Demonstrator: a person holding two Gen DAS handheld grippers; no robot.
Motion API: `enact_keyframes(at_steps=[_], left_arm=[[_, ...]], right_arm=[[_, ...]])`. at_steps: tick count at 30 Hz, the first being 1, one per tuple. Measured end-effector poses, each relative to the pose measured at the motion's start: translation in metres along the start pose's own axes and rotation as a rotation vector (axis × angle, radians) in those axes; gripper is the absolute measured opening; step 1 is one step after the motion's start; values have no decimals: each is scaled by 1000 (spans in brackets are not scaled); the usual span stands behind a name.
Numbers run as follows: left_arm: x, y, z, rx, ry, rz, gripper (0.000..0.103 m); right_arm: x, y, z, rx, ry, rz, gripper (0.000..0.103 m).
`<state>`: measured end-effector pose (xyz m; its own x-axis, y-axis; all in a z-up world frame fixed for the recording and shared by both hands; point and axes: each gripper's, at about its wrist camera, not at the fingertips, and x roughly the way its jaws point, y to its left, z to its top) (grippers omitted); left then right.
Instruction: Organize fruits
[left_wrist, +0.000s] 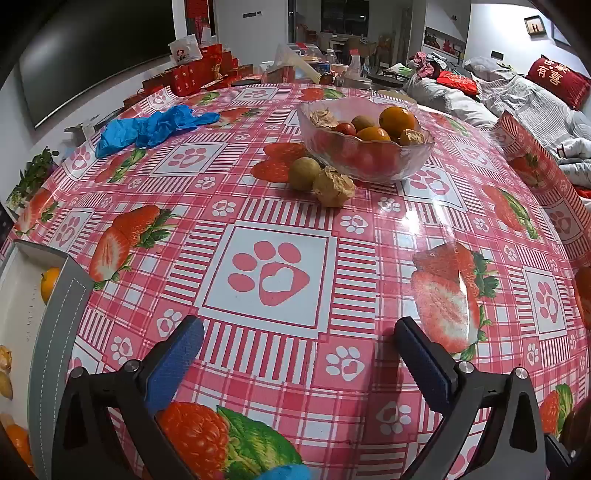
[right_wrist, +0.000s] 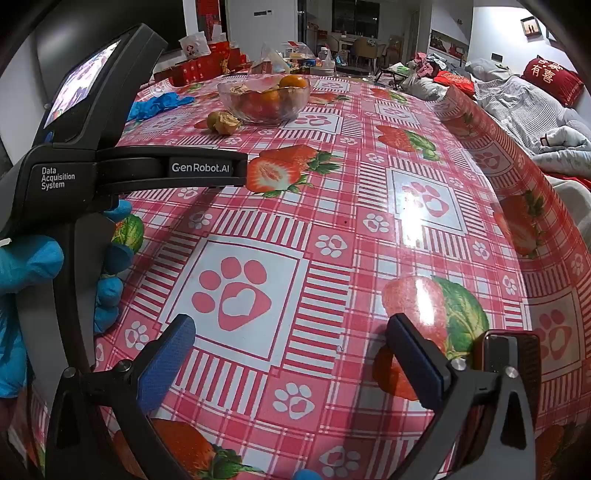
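In the left wrist view, the left gripper (left_wrist: 297, 332) is hovering over the strawberry-print tablecloth (left_wrist: 273, 236) with its jaws spread wide and nothing between them. Farther up the table a glass bowl (left_wrist: 369, 162) is holding most of the loose fruit: oranges, a kiwi-like brown fruit, something red, and a couple of papery husked ones. Just beside the bowl, on its near left, a green round fruit (left_wrist: 303, 172) and a husked fruit (left_wrist: 334, 186) are lying on the cloth, touching each other. At the far left edge a white tray with a grey rim (left_wrist: 55, 332) is showing an orange (left_wrist: 50, 282) and a few pale fruits, so some sorting looks to be under way already, though which way fruit is meant to travel I cannot tell. Crumpled blue gloves (left_wrist: 155, 125) are lying aside. In the right wrist view, the right gripper (right_wrist: 290, 332) is likewise hanging empty, jaws wide apart, well short of the bowl (right_wrist: 264, 110), while a blue-gloved hand (right_wrist: 33, 273) is gripping the left device. Judging from this, most fruit is waiting to be handled.
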<state>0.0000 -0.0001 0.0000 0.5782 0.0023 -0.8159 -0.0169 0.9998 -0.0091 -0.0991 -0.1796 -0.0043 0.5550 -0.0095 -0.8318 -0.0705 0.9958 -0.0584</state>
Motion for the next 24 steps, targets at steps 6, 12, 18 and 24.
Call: enact_keyframes(at_steps=[6, 12, 18, 24], left_arm=[[0, 0, 0, -1, 0, -1, 103], [0, 0, 0, -1, 0, -1, 103], [-4, -8, -5, 29, -4, -6, 103], [-3, -4, -6, 15, 2, -18, 103]], right_arm=[[-2, -4, -1, 6, 5, -18, 103], [-3, -10, -3, 36, 9, -35, 103], [-2, -10, -2, 41, 7, -33, 103], [-3, -11, -3, 42, 3, -31, 103]])
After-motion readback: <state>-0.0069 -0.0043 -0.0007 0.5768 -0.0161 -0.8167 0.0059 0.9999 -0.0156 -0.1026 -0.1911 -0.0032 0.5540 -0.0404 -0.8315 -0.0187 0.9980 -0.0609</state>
